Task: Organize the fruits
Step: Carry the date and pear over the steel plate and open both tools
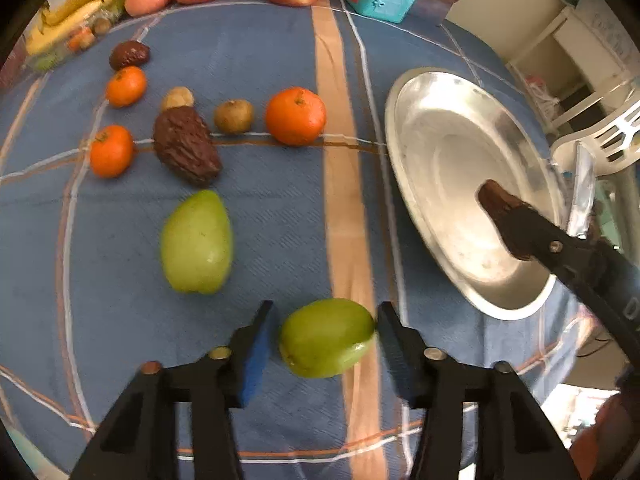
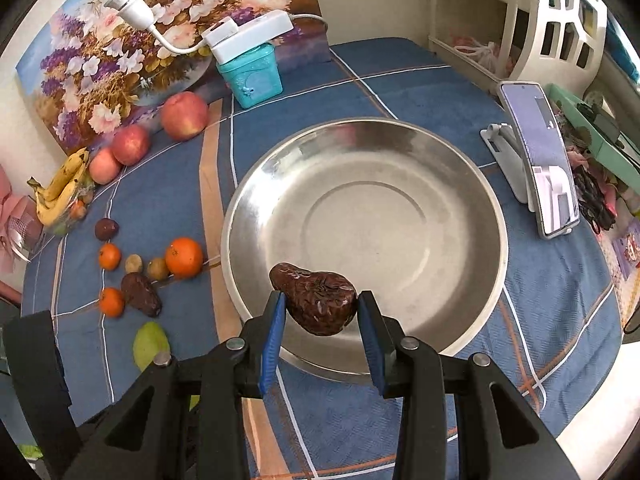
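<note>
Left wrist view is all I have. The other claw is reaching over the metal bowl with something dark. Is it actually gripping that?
Observer: Yes. In the right wrist view the right claw has both blue pads pressed on a wrinkled brown fruit, over the near part of the steel bowl.
Operator: Is anything lying in the bowl?
Observer: No, its whole inside shows bare metal.
Operator: What sits past the bowl, away from my side?
Observer: A phone propped on a white stand, beside the bowl and apart from it.
</note>
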A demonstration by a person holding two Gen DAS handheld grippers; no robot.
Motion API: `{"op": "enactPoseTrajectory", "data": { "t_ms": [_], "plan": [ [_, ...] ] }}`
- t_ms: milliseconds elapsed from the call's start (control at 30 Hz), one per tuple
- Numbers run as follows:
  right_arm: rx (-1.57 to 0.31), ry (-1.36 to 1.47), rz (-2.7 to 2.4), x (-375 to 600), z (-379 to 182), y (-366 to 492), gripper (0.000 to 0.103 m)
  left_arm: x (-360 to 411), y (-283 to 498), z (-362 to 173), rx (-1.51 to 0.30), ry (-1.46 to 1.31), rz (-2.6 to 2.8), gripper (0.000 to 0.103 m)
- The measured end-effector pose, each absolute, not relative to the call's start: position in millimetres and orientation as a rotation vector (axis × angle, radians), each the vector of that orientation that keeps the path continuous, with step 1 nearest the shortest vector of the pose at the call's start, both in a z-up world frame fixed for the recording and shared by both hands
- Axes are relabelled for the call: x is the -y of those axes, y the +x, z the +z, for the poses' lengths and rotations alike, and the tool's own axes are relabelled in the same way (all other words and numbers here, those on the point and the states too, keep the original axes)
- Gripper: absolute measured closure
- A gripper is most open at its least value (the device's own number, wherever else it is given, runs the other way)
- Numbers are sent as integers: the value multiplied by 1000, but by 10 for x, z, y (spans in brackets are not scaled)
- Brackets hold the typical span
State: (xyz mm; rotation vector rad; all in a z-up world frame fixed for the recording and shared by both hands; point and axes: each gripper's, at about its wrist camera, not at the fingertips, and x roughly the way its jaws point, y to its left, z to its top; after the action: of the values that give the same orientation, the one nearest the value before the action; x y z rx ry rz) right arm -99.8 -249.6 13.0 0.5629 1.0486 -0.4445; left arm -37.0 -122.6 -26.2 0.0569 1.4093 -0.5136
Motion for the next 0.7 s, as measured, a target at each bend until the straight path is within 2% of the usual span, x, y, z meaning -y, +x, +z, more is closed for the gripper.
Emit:
{"op": "enactPoseTrajectory", "data": {
  "t_ms": [300, 533, 700],
  "plan": [
    [-1068, 593, -445, 2554, 37, -969, 64, 1168, -306, -210, -1370, -15, -515, 51],
    [-1094, 645, -474, 2687, -106, -955, 64, 1356, -96, 157, -1208, -89, -610, 51],
    [-1084, 691, -540, 2844, -161, -995, 64, 1554, 76, 198, -1173, -102, -690, 51]
  ]
}}
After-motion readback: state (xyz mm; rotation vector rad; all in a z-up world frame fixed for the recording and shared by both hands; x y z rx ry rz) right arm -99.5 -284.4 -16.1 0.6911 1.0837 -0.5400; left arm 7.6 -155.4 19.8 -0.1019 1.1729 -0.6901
